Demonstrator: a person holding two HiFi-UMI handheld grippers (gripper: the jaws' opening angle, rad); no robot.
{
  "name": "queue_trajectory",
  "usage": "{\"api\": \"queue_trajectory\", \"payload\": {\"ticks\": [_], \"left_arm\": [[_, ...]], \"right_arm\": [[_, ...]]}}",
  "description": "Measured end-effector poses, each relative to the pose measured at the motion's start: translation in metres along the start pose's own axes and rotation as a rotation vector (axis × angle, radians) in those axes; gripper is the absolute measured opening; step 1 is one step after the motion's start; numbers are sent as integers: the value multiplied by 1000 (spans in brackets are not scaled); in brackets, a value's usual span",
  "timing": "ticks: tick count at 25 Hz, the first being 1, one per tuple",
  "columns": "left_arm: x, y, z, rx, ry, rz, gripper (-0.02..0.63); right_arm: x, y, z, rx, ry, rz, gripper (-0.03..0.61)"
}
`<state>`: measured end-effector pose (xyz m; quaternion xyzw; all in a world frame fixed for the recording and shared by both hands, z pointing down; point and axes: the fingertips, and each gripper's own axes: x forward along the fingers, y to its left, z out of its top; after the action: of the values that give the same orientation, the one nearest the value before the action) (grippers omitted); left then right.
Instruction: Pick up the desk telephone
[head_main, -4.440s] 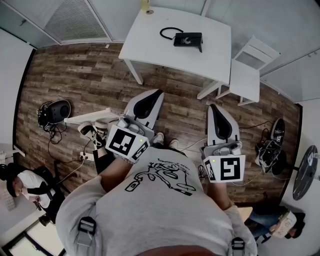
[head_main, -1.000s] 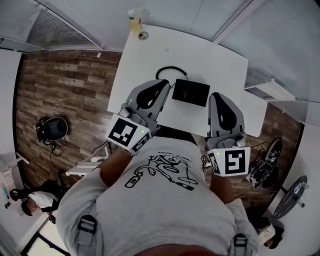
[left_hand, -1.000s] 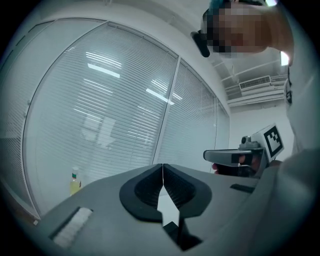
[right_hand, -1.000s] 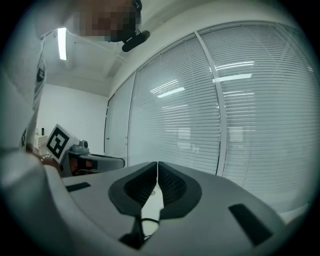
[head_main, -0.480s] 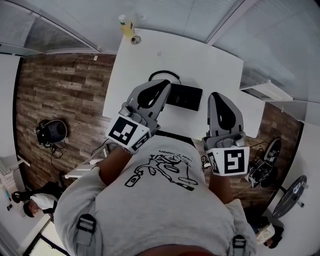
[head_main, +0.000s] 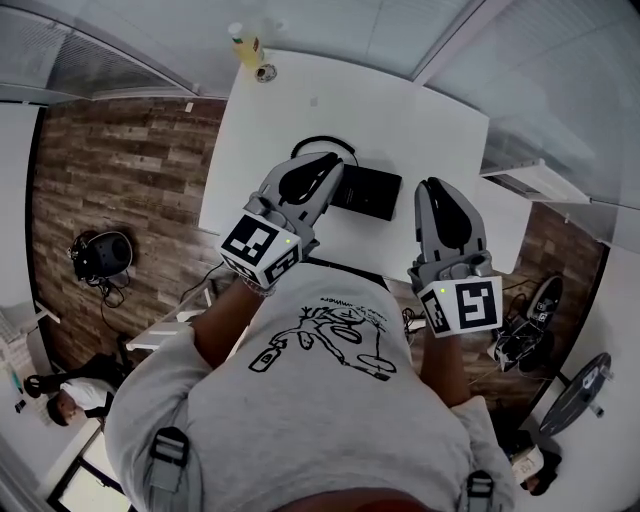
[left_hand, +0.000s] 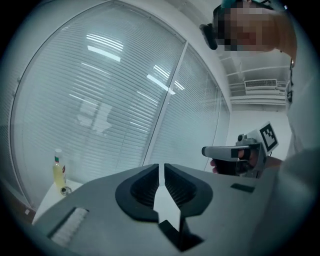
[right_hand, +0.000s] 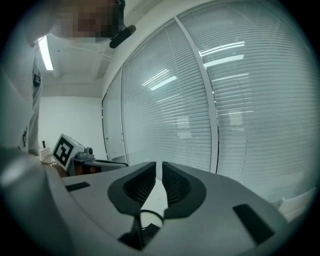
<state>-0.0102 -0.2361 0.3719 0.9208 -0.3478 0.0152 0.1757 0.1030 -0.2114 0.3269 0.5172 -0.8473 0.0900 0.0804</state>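
The black desk telephone (head_main: 372, 192) lies flat near the front of the white table (head_main: 400, 110), with its cord (head_main: 318, 143) looped behind its left end. My left gripper (head_main: 335, 163) hangs over the phone's left end and cord, its jaws shut and empty. In the left gripper view the left gripper (left_hand: 161, 172) shows only a thin slit between its pads. My right gripper (head_main: 430, 185) is just right of the phone, also shut and empty. Below the right gripper (right_hand: 159, 172) in its own view shows a curl of cord (right_hand: 150, 216).
A yellow bottle (head_main: 245, 45) and a small round object (head_main: 265, 72) stand at the table's far left corner. A white side unit (head_main: 530, 185) adjoins the table on the right. On the wooden floor lie a black bag (head_main: 100, 255) and shoes (head_main: 520, 335).
The person has come up to the table. Over the last second both grippers moved forward and down, and the left one now overlaps the phone's left end.
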Motion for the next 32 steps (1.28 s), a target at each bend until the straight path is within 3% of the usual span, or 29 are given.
{"api": "queue_trajectory", "payload": {"ticks": [4,7,11,21,25,32], "left_arm": [[9,16,-39,-94,69,1,87],[13,32,-72,-172,120,17,97],[15,49,-122,-196,207,49,103],[9,80,-267,-365,431,91,130],[7,87,-304,-428,488,104,138],[15,95,-353,-507,562,89,182]], "right_arm": [[8,-8,-31,42,68,12,17],[15,-14,-63,78,137,20,86],[20,-20,-108,132,225,28,109],[27,-33,-227,274,444,10,164],[30,-34,-264,359,502,16,176],[32,-36,-328,397,609,10,202]]}}
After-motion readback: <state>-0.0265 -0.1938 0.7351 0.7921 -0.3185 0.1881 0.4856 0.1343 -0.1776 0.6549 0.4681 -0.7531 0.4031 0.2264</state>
